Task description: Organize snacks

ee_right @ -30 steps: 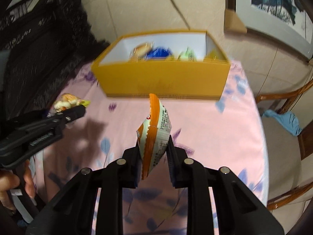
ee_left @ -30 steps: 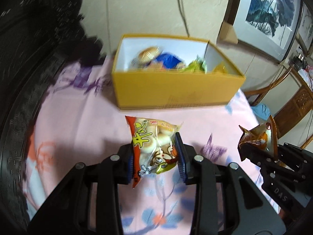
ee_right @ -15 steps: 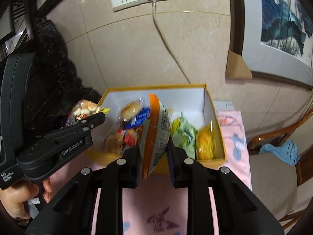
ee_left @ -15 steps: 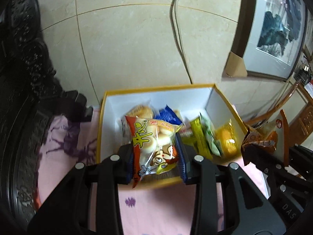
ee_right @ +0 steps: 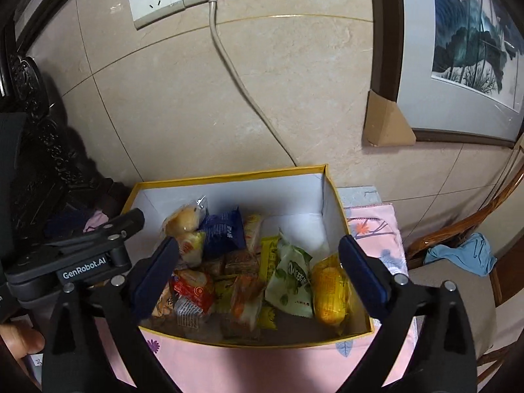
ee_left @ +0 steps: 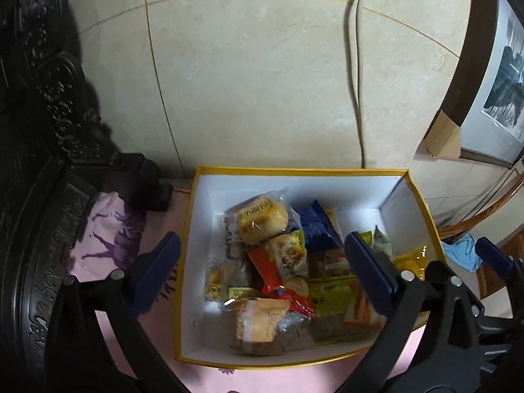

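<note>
Releasing over the yellow box (ee_left: pixel 296 365): left gripper (ee_left: pixel 262 267) and right gripper (ee_right: pixel 258 267) opening wide, nothing between the jaws, packets carried a moment ago now among the boxed snacks (ee_right: pixel 249 271); two more tidied.

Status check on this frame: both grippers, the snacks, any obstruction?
Left gripper and right gripper opening, nothing between the jaws, both over the yellow box. Snack packets piled inside the box. No obstruction seen.
</note>
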Available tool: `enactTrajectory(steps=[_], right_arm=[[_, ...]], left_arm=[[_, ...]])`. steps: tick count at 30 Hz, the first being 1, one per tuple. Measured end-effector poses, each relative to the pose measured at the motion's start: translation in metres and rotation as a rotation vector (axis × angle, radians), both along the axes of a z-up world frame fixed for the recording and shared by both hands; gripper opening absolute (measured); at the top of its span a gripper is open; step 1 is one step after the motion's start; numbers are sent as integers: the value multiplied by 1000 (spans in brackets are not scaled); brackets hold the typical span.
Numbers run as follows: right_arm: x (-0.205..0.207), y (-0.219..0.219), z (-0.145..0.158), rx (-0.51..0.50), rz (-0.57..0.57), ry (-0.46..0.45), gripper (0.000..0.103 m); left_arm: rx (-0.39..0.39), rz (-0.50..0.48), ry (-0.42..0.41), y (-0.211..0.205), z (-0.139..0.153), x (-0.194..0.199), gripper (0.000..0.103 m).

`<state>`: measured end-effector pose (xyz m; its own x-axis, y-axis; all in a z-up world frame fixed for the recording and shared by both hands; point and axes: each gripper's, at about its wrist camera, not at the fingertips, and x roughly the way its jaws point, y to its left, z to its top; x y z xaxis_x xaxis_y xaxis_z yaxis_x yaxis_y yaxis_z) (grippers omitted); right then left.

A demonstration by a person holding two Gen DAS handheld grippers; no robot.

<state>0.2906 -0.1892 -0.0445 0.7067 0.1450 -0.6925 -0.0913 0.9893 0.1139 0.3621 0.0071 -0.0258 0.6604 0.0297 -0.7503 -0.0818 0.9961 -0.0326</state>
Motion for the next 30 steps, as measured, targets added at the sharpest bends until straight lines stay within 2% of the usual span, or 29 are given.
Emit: enactTrajectory(steps=[3, 6, 10, 12, 22, 30], right_arm=[[2, 3, -4, -21, -2, 36, 102], [1, 5, -8, -57, -22, 80, 102], [-4, 9, -7, -75, 22, 63, 102], [-4, 11, -8, -84, 58, 66, 102], [-5, 3, -4, -57, 15, 87, 102], [-6, 5, -5, -50, 16, 91, 102]], left_arm=[[51, 33, 9, -2, 2, 0, 101], [51, 37, -15, -4, 8, -5, 101], [79, 15, -29, -13, 16, -7, 101], [62, 1, -32, -15, 18, -8, 101], [3, 10, -13, -15, 21, -12, 101], [2, 16, -33, -13, 23, -15, 101]])
